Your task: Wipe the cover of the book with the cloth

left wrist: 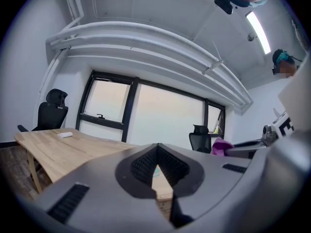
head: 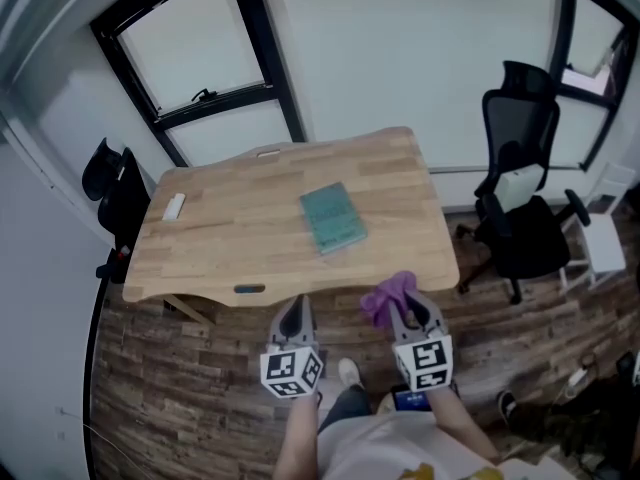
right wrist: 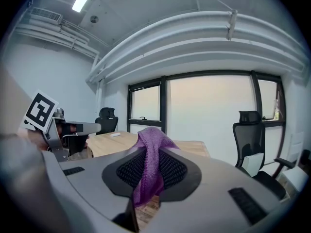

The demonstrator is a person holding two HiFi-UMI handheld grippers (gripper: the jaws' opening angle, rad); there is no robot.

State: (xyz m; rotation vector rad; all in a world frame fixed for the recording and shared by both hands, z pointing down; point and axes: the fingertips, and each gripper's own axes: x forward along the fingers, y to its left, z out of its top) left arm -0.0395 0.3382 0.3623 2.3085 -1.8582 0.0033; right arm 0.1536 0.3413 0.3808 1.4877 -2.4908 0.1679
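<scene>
Jaws of the right gripper (right wrist: 154, 171) are pressed together on a purple cloth (right wrist: 151, 152). A bunched fold of it stands up above them, and a tail hangs down between the pads. Jaws of the left gripper (left wrist: 156, 168) are closed on each other with nothing between them. The 2 grippers are held side by side, near each other, short of the near edge of the wooden bench (head: 230, 243) and above the plank floor (head: 180, 368).

Ahead of both pairs of jaws, well apart from them and roughly between their lines, the teal book (head: 333, 218) lies flat and closed near the middle of the bench, at a slight angle to its edges. Farther off, ahead and to the left of the left jaws, a small white object (head: 174, 206) rests near the bench's far left corner. 1 black office chair (head: 520, 203) stands ahead and to the right of the right jaws, off the bench's right end. Another black chair (head: 115, 193) stands off the left end.
</scene>
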